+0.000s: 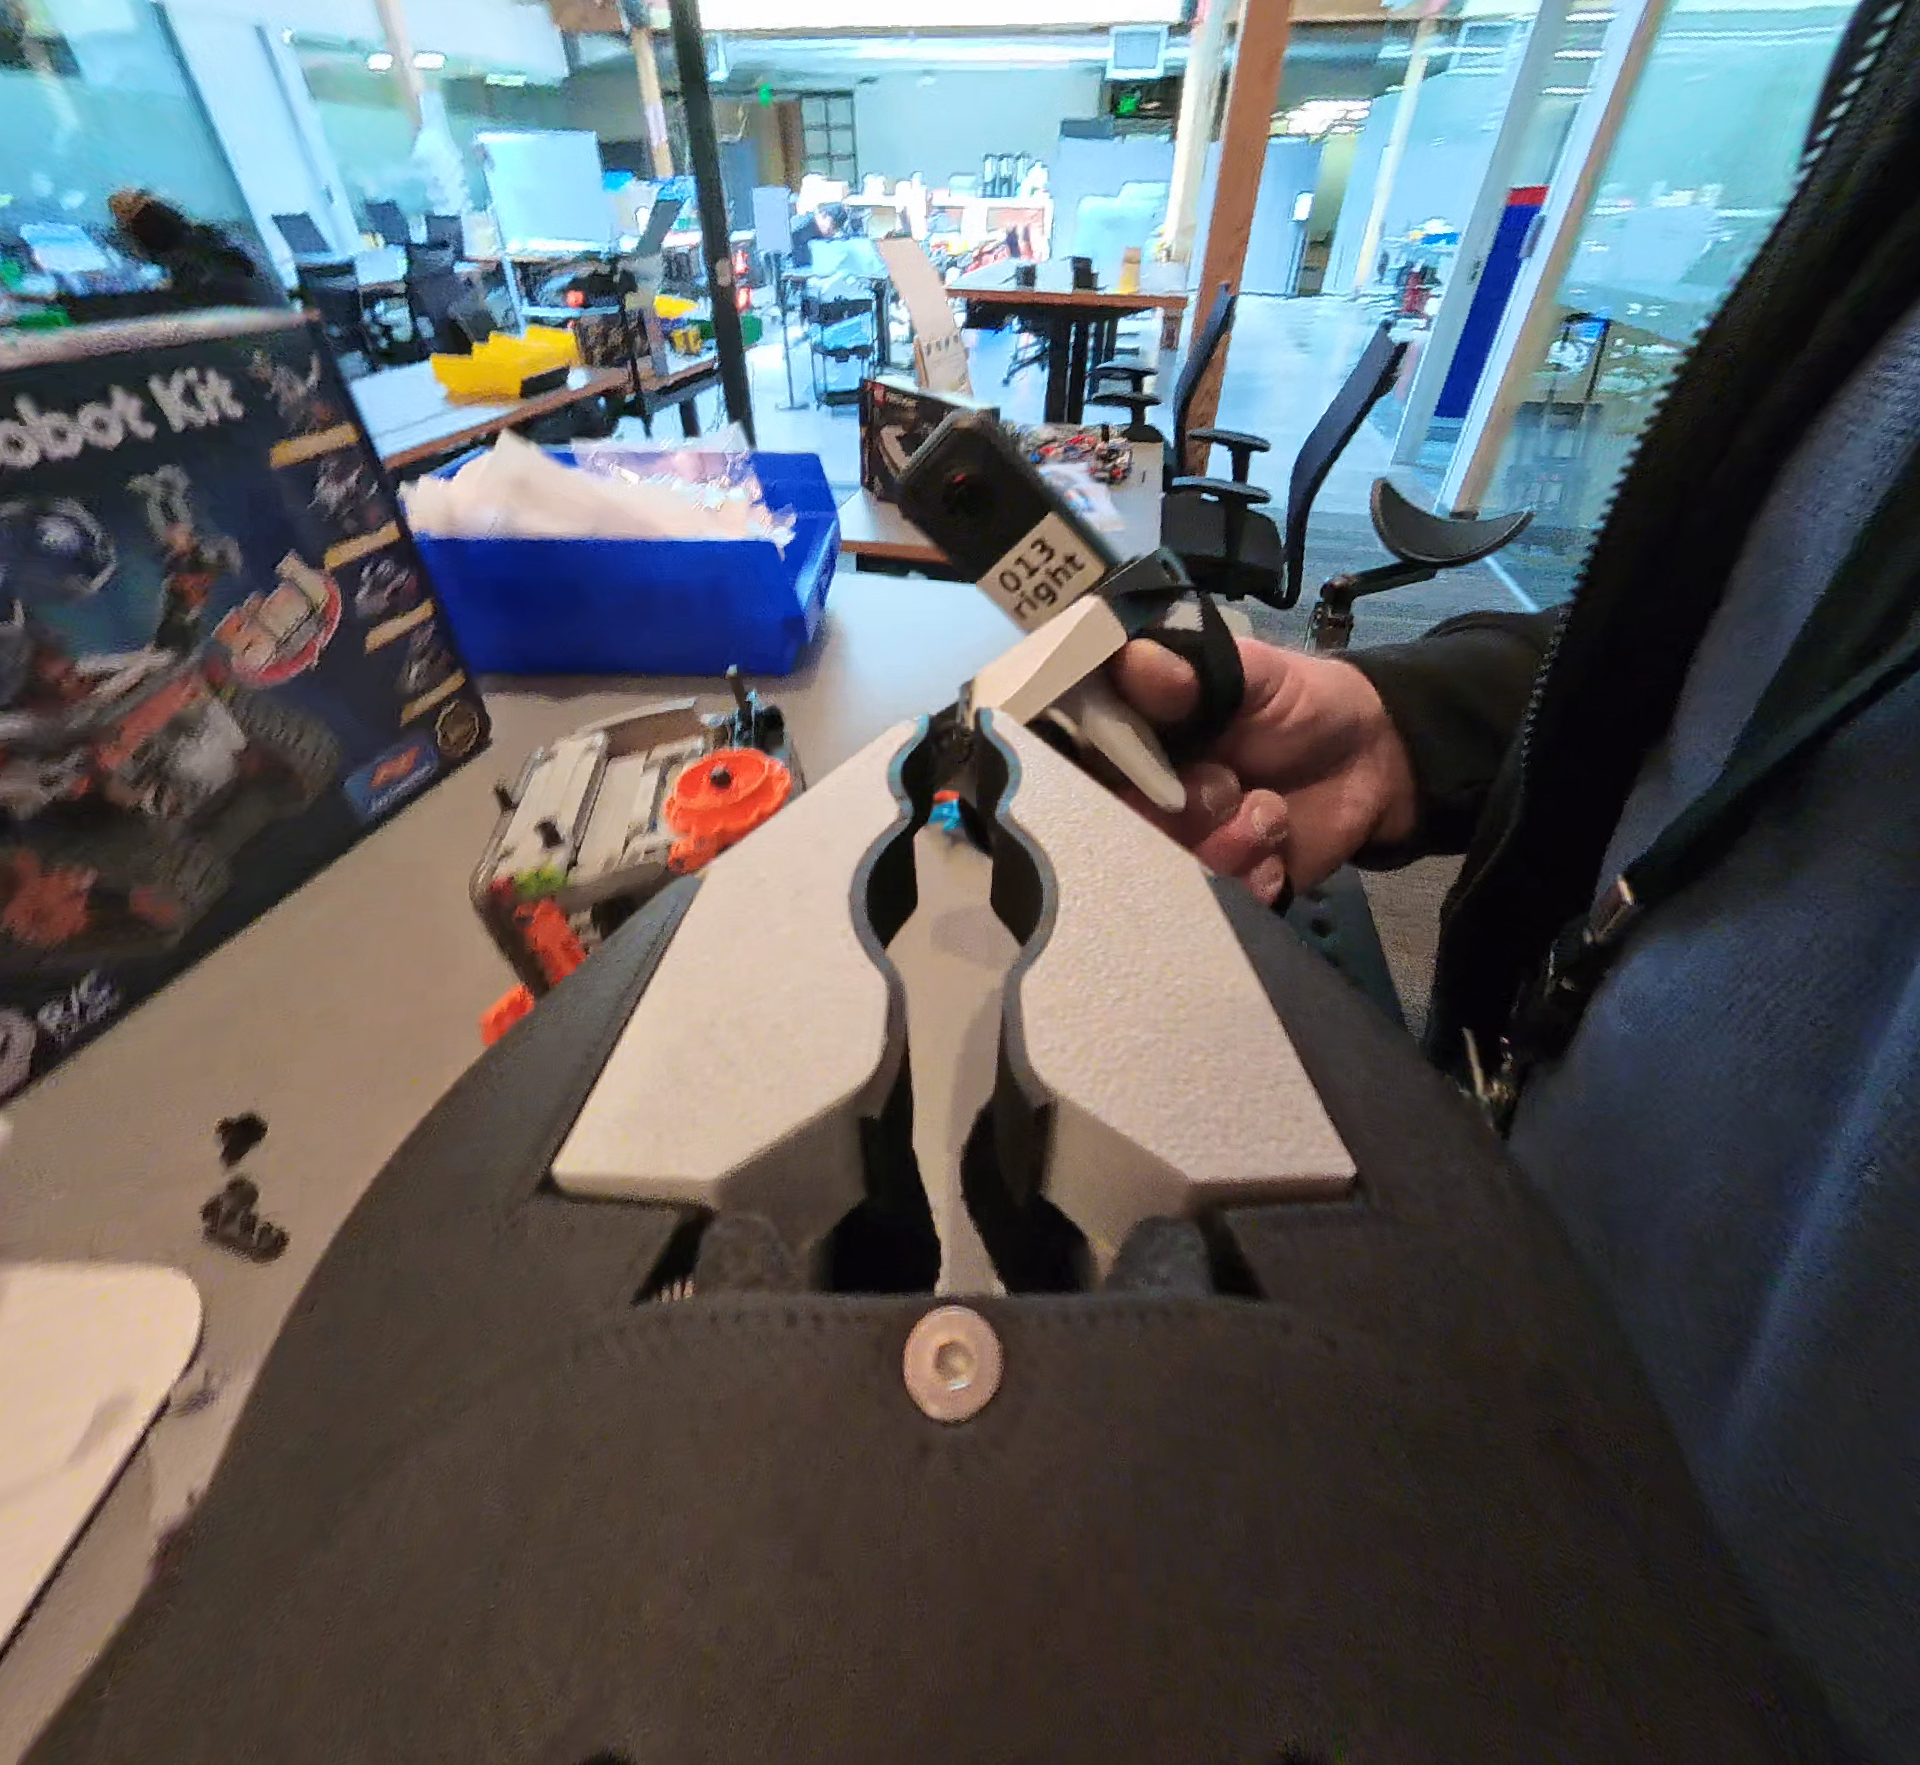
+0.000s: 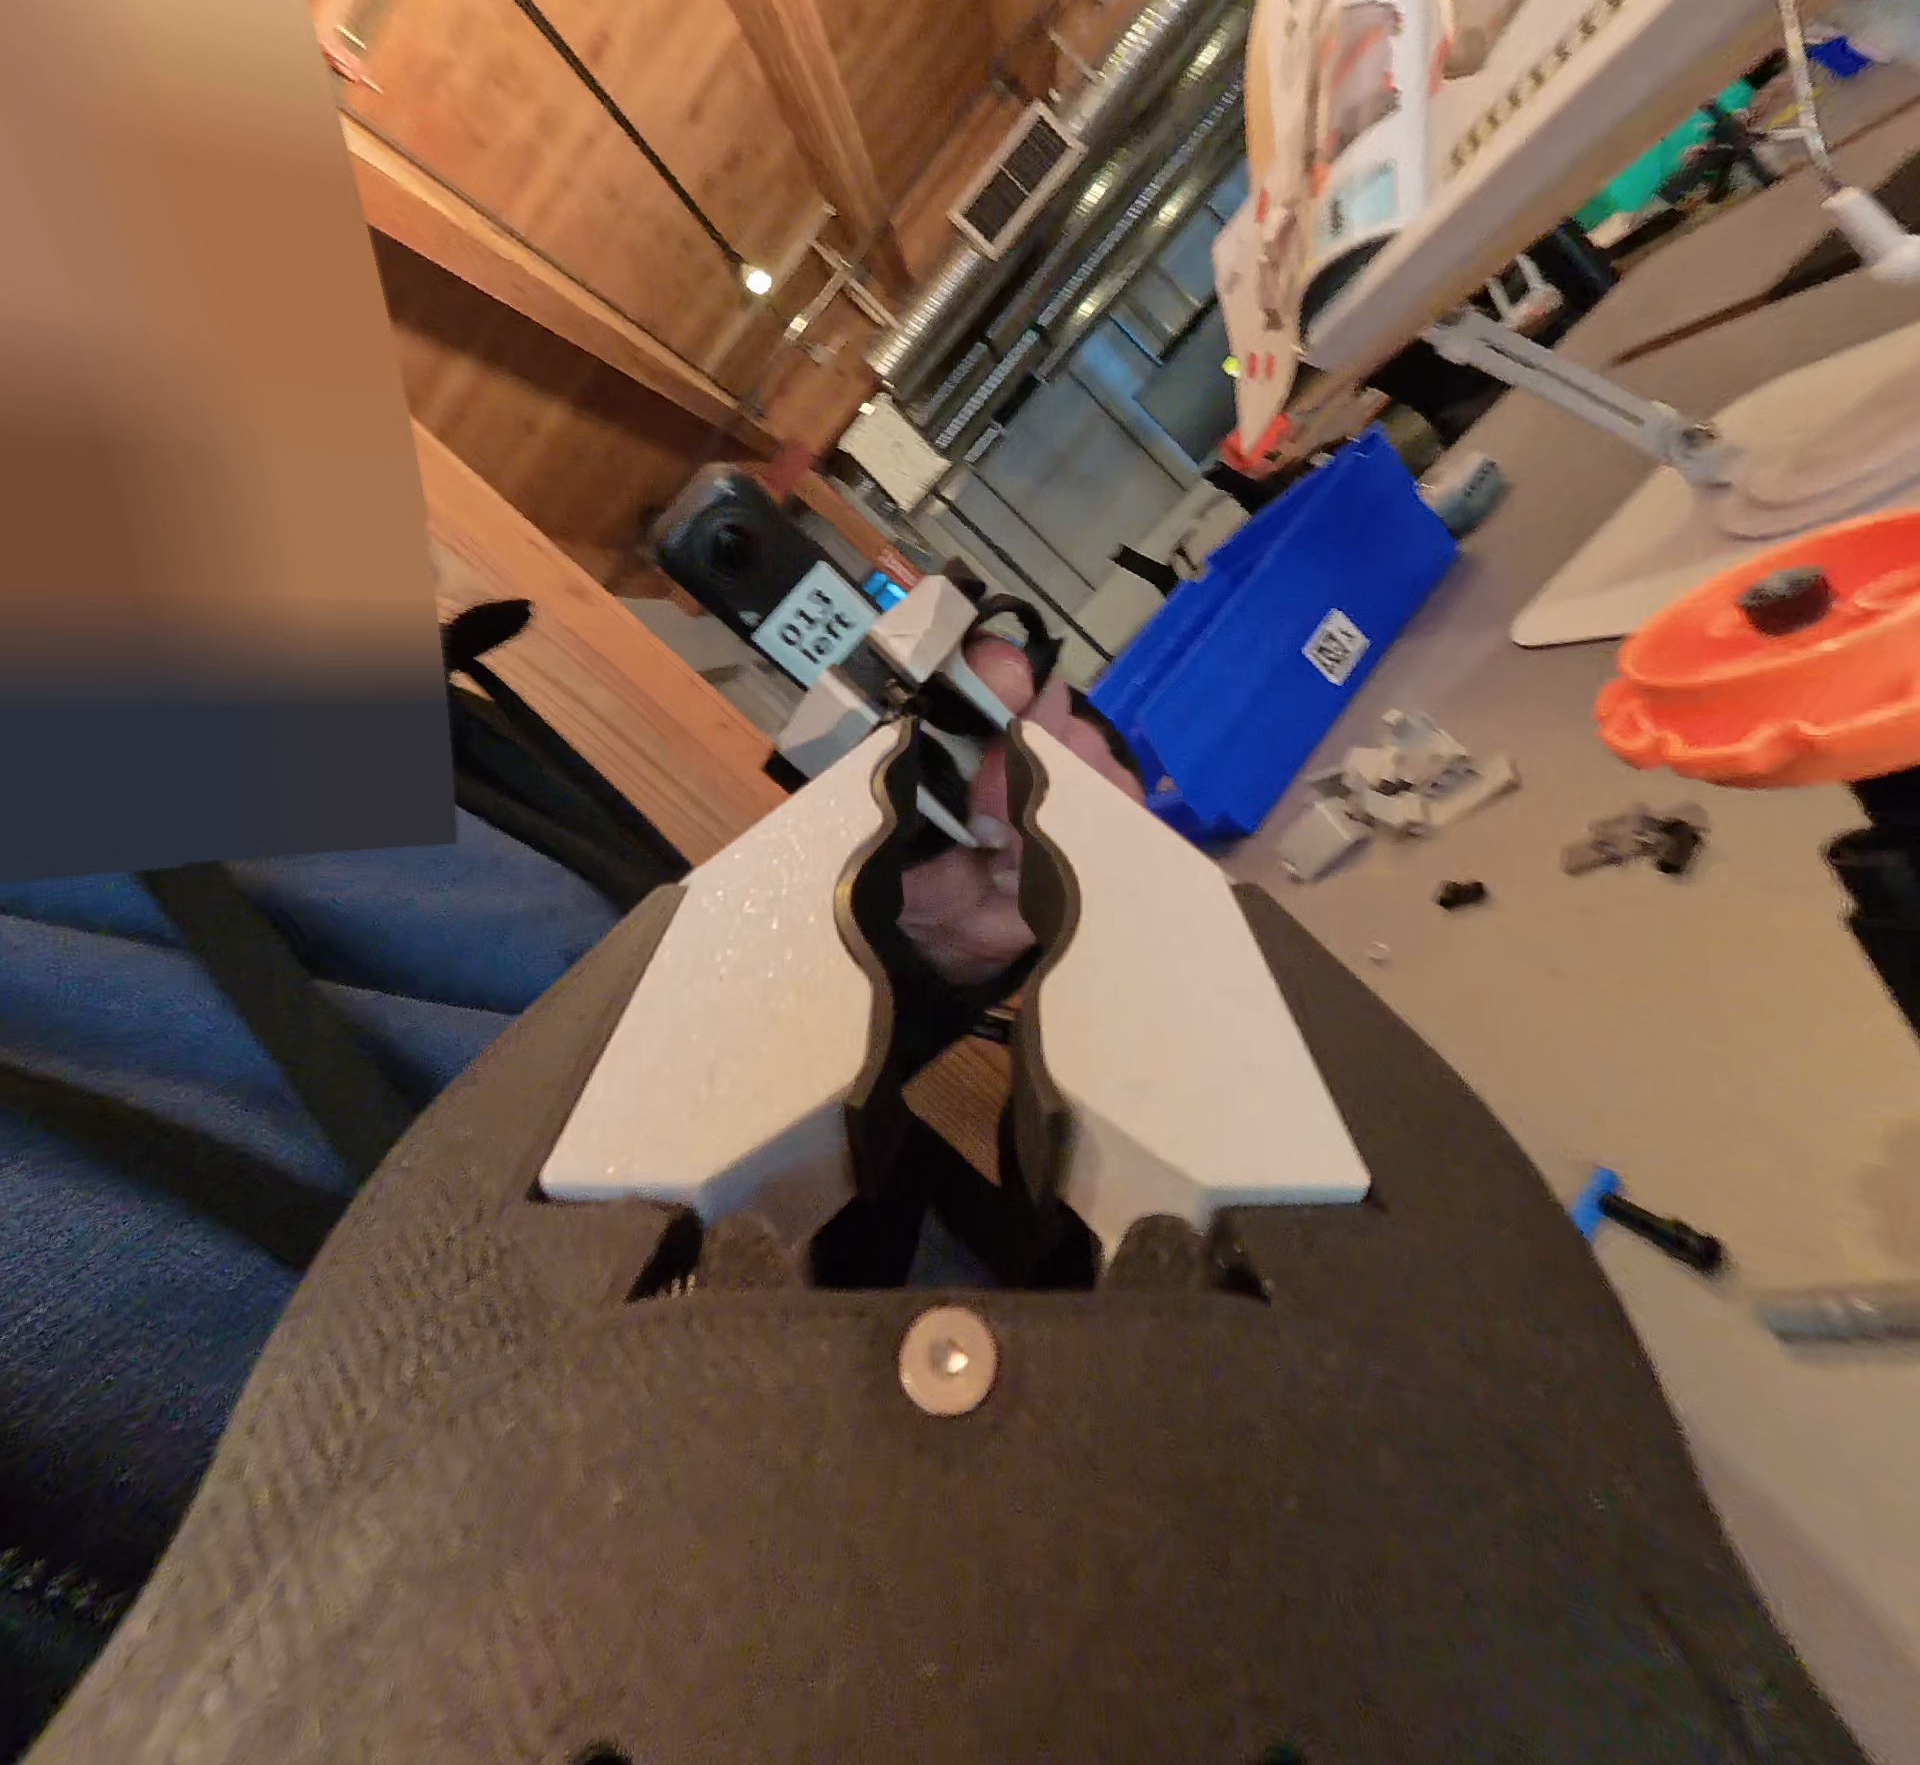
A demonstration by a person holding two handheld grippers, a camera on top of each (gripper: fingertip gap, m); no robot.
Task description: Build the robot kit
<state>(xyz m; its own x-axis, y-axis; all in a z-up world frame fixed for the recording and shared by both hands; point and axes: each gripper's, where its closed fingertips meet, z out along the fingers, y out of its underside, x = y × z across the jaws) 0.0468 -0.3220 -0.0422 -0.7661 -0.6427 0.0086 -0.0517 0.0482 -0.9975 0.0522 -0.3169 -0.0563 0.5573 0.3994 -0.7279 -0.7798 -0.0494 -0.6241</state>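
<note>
- Left tool (image 1: 954, 741): tips meet the right tool's tips, both seemingly pinched on one small dark part (image 1: 951, 747), as if passing it between them.
- Right tool (image 2: 961, 728): tips together, facing the left.
- Beyond, on the counter (image 1: 312, 936): a toy vehicle (image 1: 623, 811), a kit box (image 1: 197, 676), a blue bin (image 1: 634, 572).

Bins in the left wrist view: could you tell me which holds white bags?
The blue bin on the near table; the yellow bins farther back show none.

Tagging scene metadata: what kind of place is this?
Likely an open-plan workshop or lab office: rows of work tables with office chairs, a blue parts bin, and a boxed robot kit beside loose building pieces.
</note>
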